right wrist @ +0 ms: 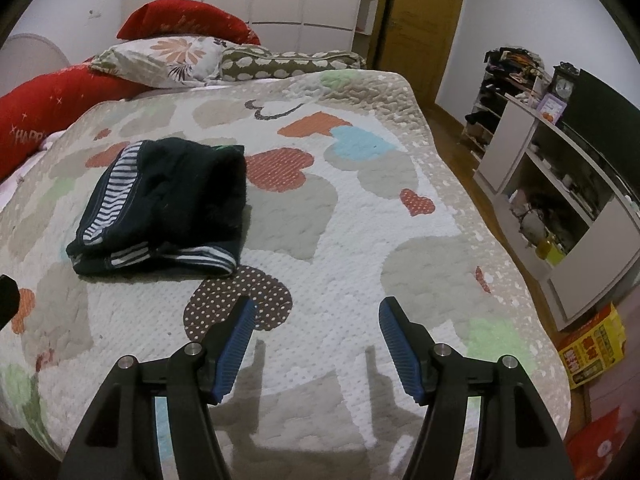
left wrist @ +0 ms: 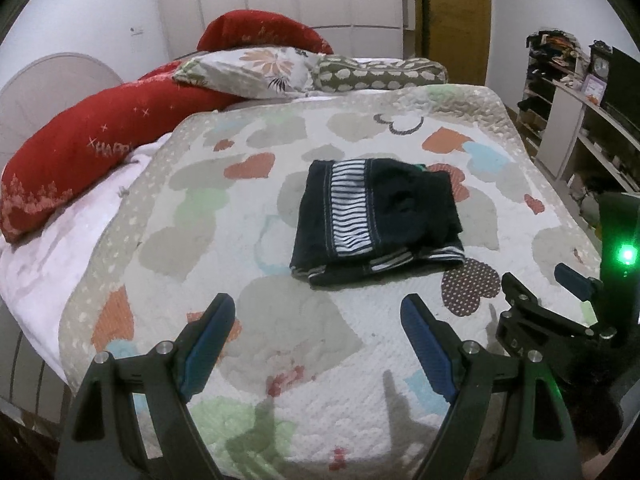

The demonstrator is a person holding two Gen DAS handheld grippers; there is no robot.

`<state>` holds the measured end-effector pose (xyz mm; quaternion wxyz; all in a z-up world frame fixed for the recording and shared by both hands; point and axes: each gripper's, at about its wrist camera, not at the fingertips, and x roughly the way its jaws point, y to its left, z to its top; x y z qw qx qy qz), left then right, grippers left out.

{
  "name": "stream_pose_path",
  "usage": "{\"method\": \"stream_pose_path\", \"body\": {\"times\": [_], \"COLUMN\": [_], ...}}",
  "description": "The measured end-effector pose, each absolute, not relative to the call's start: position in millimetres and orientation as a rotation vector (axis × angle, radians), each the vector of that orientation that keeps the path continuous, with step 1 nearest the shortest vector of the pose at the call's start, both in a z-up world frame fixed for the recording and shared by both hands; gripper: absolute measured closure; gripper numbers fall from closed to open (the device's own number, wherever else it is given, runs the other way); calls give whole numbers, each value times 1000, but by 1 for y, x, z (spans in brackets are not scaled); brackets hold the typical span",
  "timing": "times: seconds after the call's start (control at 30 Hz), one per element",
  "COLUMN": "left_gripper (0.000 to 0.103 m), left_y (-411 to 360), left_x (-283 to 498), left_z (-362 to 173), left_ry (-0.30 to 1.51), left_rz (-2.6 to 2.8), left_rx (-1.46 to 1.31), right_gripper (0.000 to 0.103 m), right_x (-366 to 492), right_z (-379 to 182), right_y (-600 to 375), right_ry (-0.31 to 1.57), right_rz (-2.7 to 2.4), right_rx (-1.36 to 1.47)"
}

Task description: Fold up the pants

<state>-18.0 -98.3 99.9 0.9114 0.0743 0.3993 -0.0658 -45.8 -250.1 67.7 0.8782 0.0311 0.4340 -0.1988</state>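
Note:
The dark navy pants (left wrist: 376, 220) with a white-striped side band lie folded into a compact stack on the quilted bedspread (left wrist: 304, 344). They also show in the right wrist view (right wrist: 160, 208), at left. My left gripper (left wrist: 320, 312) is open and empty, hovering above the quilt just short of the pants' near edge. My right gripper (right wrist: 316, 316) is open and empty, to the right of the pants and nearer the bed's front. The right gripper also shows in the left wrist view (left wrist: 536, 276) at the right edge.
Red pillows (left wrist: 80, 152), a floral pillow (left wrist: 248, 68) and a spotted bolster (left wrist: 380, 74) lie at the bed's head. White shelving (right wrist: 560, 200) with clutter stands to the right, a yellow box (right wrist: 592, 352) on the floor, a wooden door (right wrist: 424, 20) behind.

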Motion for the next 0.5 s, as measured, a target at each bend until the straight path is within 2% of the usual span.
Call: {"method": "stream_pose_path", "body": {"times": [0.5], "left_gripper": [19], "left_y": [-91], "left_x": [-14], "left_z": [90], "left_ry": [856], "left_rz": [-118], "left_rx": [132], "right_gripper": [34], "right_x": [-40], "right_z": [60], "right_y": [-238], "right_ry": [931], "right_rz": [-396], "right_rx": [35]}}
